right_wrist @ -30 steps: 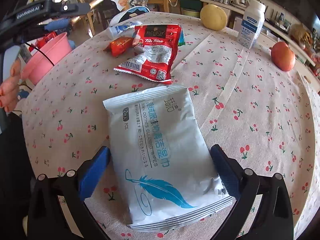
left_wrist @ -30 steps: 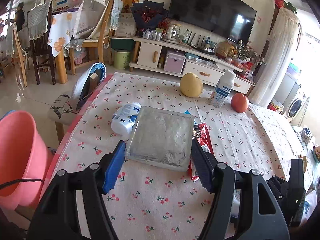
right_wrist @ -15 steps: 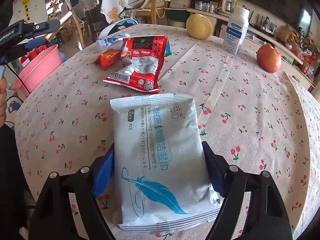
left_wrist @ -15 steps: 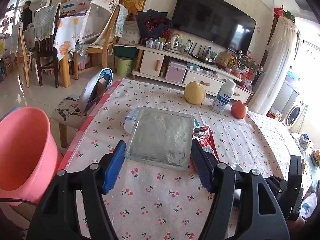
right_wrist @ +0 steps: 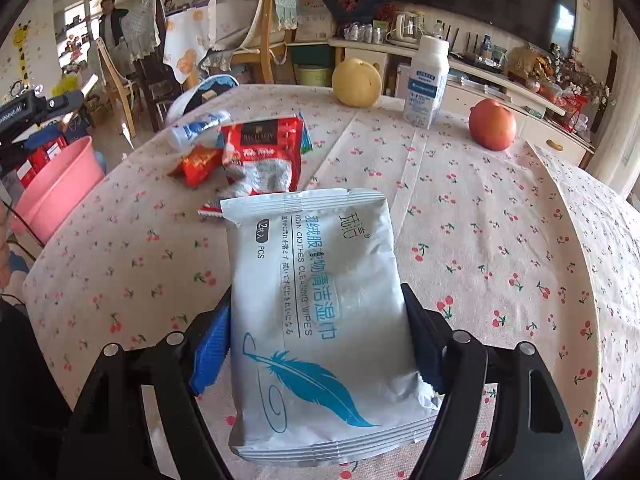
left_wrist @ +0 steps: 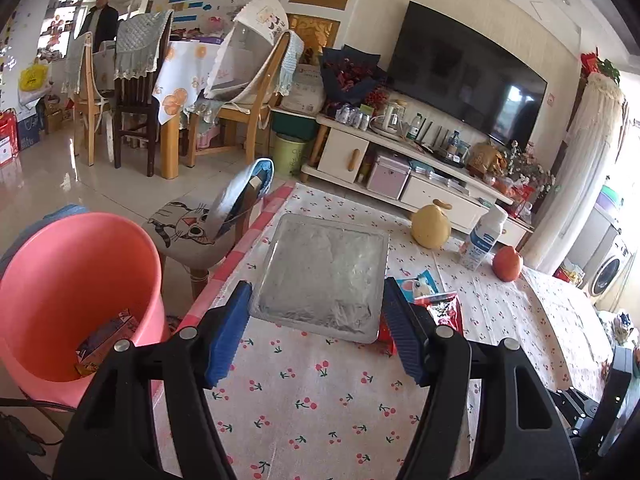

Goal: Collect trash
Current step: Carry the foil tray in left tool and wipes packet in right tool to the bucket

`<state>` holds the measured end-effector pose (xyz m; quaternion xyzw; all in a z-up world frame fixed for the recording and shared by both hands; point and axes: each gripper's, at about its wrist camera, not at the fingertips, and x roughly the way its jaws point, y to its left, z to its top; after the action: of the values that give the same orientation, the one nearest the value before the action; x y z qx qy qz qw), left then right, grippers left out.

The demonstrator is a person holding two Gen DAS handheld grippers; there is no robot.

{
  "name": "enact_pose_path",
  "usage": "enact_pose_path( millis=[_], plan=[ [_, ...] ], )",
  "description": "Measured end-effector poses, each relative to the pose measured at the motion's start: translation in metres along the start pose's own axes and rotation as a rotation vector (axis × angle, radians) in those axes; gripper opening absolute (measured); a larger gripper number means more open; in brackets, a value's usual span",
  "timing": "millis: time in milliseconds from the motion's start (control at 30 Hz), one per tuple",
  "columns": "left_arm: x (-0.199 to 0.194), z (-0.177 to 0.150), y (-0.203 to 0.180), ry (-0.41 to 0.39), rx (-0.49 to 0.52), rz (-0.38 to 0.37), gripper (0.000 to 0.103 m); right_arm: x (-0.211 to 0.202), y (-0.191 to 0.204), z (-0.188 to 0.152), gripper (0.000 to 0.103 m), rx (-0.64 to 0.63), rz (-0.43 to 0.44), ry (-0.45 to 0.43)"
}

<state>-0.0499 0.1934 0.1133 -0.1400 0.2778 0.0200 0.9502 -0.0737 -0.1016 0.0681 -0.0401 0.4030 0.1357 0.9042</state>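
Lifted now, both packs ride in closed jaws: silver pouch [left_wrist: 322, 276], wipes pack [right_wrist: 320, 312]. Next: pink bucket [left_wrist: 72, 280], frame's lower left.

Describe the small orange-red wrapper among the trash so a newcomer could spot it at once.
Start at the cherry-print tablecloth in the right wrist view and find the litter pile at its far left. The orange-red wrapper lies beside the larger red snack bag, just in front of the toppled white bottle: it is the smallest, crumpled and unprinted-looking.

table [right_wrist: 500, 220] (cherry-print cloth) | red snack bag [right_wrist: 262, 156] | pear [right_wrist: 357, 82] | bottle [right_wrist: 426, 82] | apple [right_wrist: 492, 124]
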Motion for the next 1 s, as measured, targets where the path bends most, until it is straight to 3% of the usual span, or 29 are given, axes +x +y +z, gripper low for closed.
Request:
enact_pose_path(
  millis=[233, 500, 700, 1000],
  plan=[
    [-0.009, 0.011, 0.019, -0.048, -0.033, 0.114, 0.067, -0.017, 0.040, 0.031, 0.076, 0.044, 0.116, -0.041],
    [-0.024, 0.026, 0.073, -0.093, -0.180, 0.240, 0.067, -0.024, 0.131, 0.086, 0.077, 0.017, 0.348, -0.061],
    [-0.029, 0.033, 0.130, -0.084, -0.351, 0.321, 0.067, -0.012, 0.209, 0.134, 0.077, -0.010, 0.514, -0.058],
    [-0.034, 0.033, 0.186, -0.076, -0.515, 0.394, 0.067, 0.032, 0.311, 0.178, 0.077, -0.070, 0.624, -0.020]
  ],
)
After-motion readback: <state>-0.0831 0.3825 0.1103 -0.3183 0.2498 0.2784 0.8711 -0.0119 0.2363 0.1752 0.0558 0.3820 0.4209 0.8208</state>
